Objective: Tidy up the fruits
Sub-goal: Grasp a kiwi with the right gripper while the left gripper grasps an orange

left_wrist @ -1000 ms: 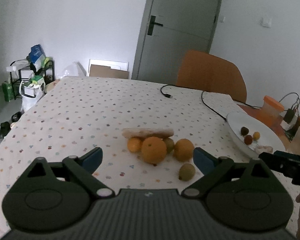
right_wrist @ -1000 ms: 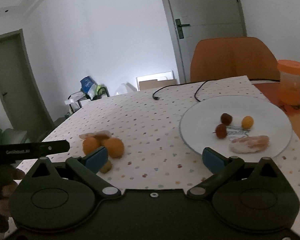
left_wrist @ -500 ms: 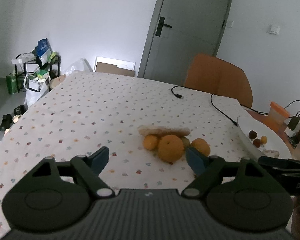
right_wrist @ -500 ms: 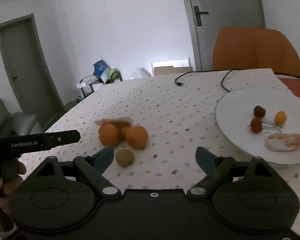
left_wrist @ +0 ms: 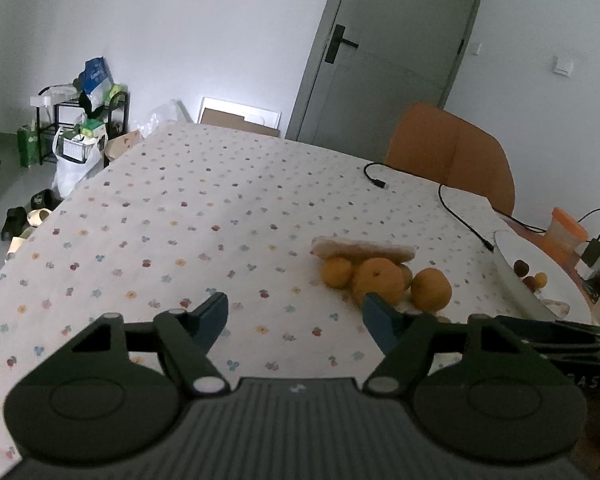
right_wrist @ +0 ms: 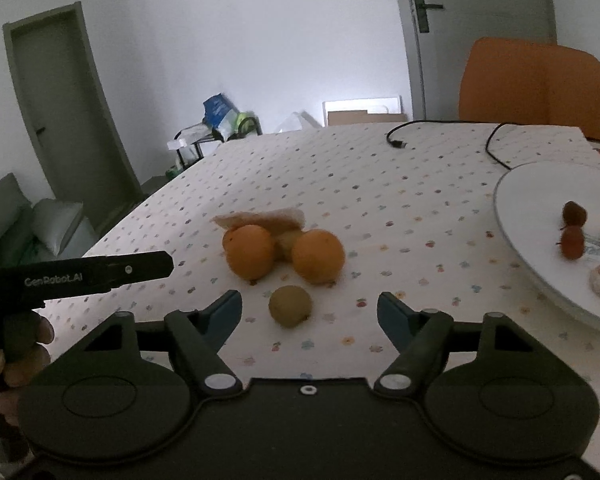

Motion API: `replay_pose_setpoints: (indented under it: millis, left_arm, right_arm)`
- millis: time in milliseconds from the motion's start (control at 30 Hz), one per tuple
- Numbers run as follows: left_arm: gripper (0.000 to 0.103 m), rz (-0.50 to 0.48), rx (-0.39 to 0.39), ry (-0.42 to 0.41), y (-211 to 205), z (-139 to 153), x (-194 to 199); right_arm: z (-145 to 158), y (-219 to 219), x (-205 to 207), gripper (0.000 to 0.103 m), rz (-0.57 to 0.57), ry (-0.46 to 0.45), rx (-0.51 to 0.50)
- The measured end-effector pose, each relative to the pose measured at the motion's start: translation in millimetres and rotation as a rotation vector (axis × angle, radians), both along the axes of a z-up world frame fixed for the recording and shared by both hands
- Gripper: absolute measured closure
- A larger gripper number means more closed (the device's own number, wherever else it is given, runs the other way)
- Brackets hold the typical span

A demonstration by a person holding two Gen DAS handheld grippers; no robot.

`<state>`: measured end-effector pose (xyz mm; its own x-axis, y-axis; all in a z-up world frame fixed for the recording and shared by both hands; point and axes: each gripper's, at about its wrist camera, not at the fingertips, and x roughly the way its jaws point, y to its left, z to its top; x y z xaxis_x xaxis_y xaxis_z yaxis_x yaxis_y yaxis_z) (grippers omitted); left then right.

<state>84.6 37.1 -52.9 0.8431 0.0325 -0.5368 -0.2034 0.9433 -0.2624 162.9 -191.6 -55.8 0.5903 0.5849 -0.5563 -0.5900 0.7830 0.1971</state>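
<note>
A cluster of fruit lies on the dotted tablecloth: two oranges (right_wrist: 249, 251) (right_wrist: 318, 255), a pale long piece (right_wrist: 260, 218) behind them, and a small green-brown fruit (right_wrist: 290, 305) in front. My right gripper (right_wrist: 309, 309) is open, its blue pads on either side of the green-brown fruit and just short of it. My left gripper (left_wrist: 294, 314) is open and empty, to the left of the same cluster (left_wrist: 378, 278). A white plate (right_wrist: 540, 240) at the right holds two dark red fruits, a small orange one and a pale peeled piece.
A black cable (right_wrist: 496, 140) runs across the far tablecloth. An orange chair (right_wrist: 536, 84) stands behind the table. An orange-lidded cup (left_wrist: 566, 236) and a charger sit past the plate. A hand (right_wrist: 16, 356) holds the left gripper's handle at the left edge.
My right gripper has swung left from the plate toward the fruit cluster, and the green-brown fruit now lies between its pads. My left gripper has drifted left, so the cluster sits at its right.
</note>
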Motion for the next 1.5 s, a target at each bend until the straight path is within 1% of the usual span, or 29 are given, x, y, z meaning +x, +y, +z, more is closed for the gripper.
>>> replay_pose_setpoints:
  millis: [267,333,367,400,467,600,800,933,1300,1333,1400,1433,1467,1500]
  left_arm:
    - [0.031,-0.015,-0.008,0.011,2,-5,3]
    - [0.031,-0.018,-0.008,0.013,1,-5,4]
    - [0.031,-0.020,-0.006,0.014,0,-5,6]
    - [0.031,-0.023,-0.005,0.016,-1,-5,7]
    - [0.031,-0.029,-0.002,0.018,-3,-6,11]
    - [0.031,-0.047,0.006,0.019,-10,-5,18]
    - [0.031,-0.072,0.017,0.024,-20,-5,31]
    - [0.036,-0.083,0.016,0.034,-26,-6,40]
    - [0.037,-0.117,0.037,0.056,-46,-10,60]
    - [0.040,-0.118,0.042,0.057,-48,-11,62]
    - [0.049,-0.116,0.042,0.060,-51,-12,66]
    - [0.059,-0.111,0.039,0.062,-52,-13,67]
    - [0.064,-0.105,0.035,0.063,-52,-12,68]
    - [0.064,-0.099,0.031,0.066,-52,-12,68]
  right_arm:
    - [-8,13,7,0.042,0.015,0.028,-0.006]
    - [-12,17,10,0.048,0.023,0.037,-0.006]
    - [-13,17,10,0.053,0.026,0.036,-0.004]
    - [-13,18,10,0.064,0.025,0.028,-0.005]
    - [-14,18,12,0.078,0.025,0.023,-0.007]
    - [-14,12,17,0.078,0.023,0.046,0.023]
    - [-12,-2,19,0.078,-0.001,0.038,0.042]
    - [-10,-11,22,0.078,-0.017,0.035,0.051]
    - [-11,-31,31,0.078,-0.042,0.042,0.078]
    - [-11,-33,32,0.078,-0.044,0.043,0.081]
    - [-12,-35,32,0.078,-0.047,0.045,0.084]
    - [-12,-37,33,0.078,-0.049,0.046,0.086]
    - [-12,-39,33,0.078,-0.052,0.046,0.088]
    - [-11,-41,32,0.078,-0.054,0.045,0.090]
